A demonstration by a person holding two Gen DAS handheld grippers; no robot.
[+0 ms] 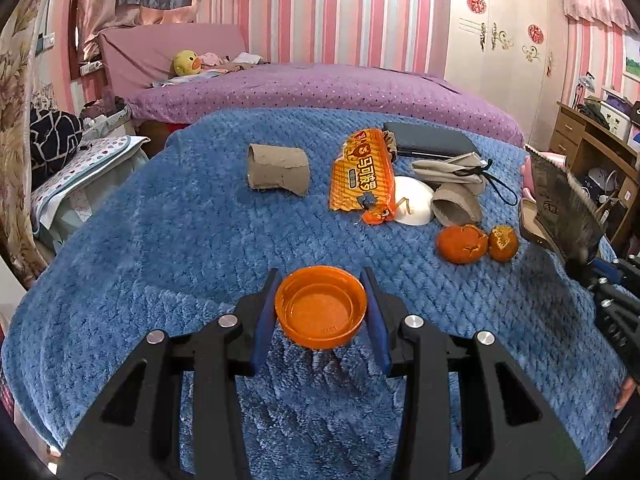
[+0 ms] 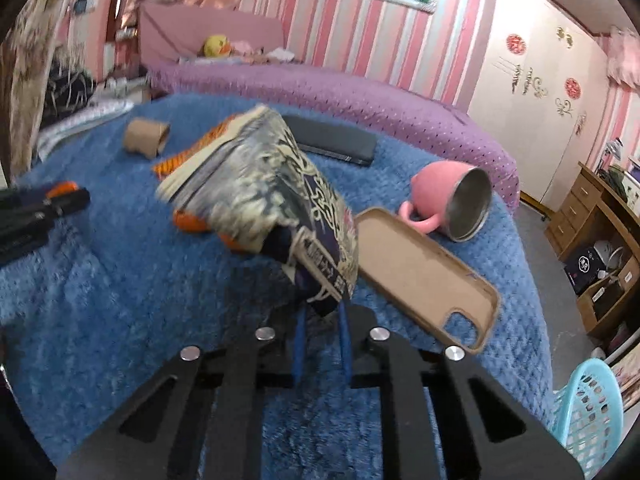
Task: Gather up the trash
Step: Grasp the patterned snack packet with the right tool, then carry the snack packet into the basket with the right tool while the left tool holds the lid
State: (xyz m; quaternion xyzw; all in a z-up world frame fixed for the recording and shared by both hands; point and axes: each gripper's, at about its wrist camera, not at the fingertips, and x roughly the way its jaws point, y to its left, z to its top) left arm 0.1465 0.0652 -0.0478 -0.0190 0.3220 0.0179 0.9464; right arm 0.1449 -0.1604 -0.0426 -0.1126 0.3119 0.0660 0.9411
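Observation:
My left gripper [image 1: 321, 300] is shut on an orange plastic lid [image 1: 321, 306] and holds it just above the blue blanket [image 1: 160, 264]. My right gripper [image 2: 323, 320] is shut on a dark patterned snack bag [image 2: 272, 204], lifted off the blanket; the bag also shows at the right in the left wrist view [image 1: 560, 204]. On the blanket lie an orange snack wrapper [image 1: 362, 176], two cardboard tubes [image 1: 278, 170] [image 1: 456, 206], orange peels [image 1: 462, 244] [image 1: 503, 243] and a white bowl-shaped piece [image 1: 414, 200].
A tan phone case [image 2: 424, 276], a tipped pink mug [image 2: 452, 200], a dark flat case [image 1: 428, 142] and a beige pouch [image 1: 448, 172] lie on the blanket. A light blue basket [image 2: 588, 408] stands at the lower right. A purple bed [image 1: 320, 88] is behind.

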